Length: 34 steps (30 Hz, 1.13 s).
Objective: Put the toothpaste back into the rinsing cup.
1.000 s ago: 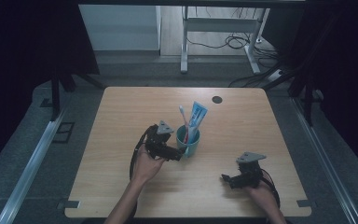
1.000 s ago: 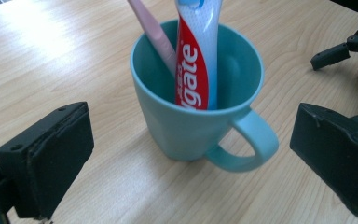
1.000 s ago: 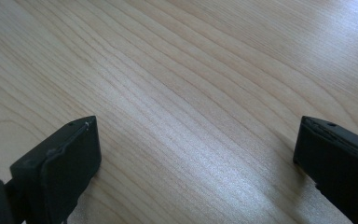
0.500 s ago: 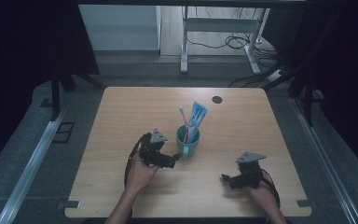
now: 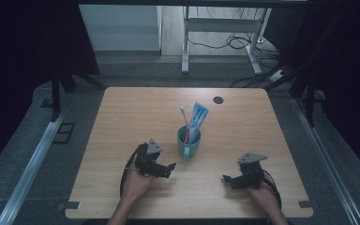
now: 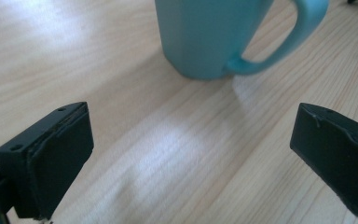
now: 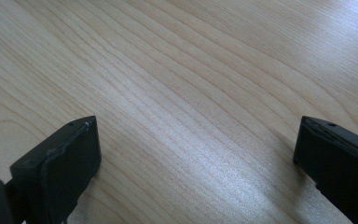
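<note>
Since a second ago the left gripper (image 5: 168,168) has drawn back from the teal mug (image 5: 189,143) toward the person's edge of the surface (image 5: 122,122), and it now lies low with its jaws spread wide and holding nothing; in the left gripper view the mug (image 6: 209,37) stands just ahead of the open jaws, handle turned to that view's right, apart from both. The right gripper (image 5: 226,178) has kept its place near the front right, also wide open and empty, with bare wood grain (image 7: 191,93) between its jaws. Beyond them, near the middle of the surface, the mug stands upright with a toothbrush (image 5: 184,121) and a blue-and-white toothpaste tube (image 5: 198,117) leaning out of it. Farther back sits a small dark round disc (image 5: 218,100). The loading of the mug looks finished and the hands appear to be pulling away to rest; any next move would call only for settling both grippers clear of the mug without nudging it.
</note>
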Motion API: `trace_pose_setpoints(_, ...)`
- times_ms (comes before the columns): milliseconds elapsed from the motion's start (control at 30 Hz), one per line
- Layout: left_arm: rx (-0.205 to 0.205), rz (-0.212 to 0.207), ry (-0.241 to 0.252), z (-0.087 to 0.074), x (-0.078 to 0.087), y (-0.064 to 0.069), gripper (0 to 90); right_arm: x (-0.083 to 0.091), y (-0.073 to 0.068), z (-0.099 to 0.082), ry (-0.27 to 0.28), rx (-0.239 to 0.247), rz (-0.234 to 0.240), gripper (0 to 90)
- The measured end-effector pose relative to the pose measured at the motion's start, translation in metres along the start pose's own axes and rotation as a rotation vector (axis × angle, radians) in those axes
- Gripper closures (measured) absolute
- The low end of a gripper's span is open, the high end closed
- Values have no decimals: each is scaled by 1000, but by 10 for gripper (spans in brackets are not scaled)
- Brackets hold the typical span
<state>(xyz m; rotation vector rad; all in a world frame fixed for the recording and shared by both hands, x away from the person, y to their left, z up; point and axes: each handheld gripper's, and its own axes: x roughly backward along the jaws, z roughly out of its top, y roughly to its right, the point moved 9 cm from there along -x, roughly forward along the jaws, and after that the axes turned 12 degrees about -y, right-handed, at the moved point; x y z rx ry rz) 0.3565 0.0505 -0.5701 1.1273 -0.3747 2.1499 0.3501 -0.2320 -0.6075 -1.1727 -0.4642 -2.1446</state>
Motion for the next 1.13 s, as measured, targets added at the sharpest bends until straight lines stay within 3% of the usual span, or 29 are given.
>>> trace_pose_setpoints(300,14,-3,-28,-19,-10,3,0,0,0,0,-1,-3,0,2)
trace_pose_setpoints(633,-1,18,-87,-35,-23,6,0,0,0,0,1,-1,0,2)
trace_pose_setpoints(767,-21,38,-106,-37,-25,8,0,0,0,0,0,-1,0,2)
trace_pose_setpoints(1133,-2,34,-112,-38,-25,8,0,0,0,0,0,-1,0,2)
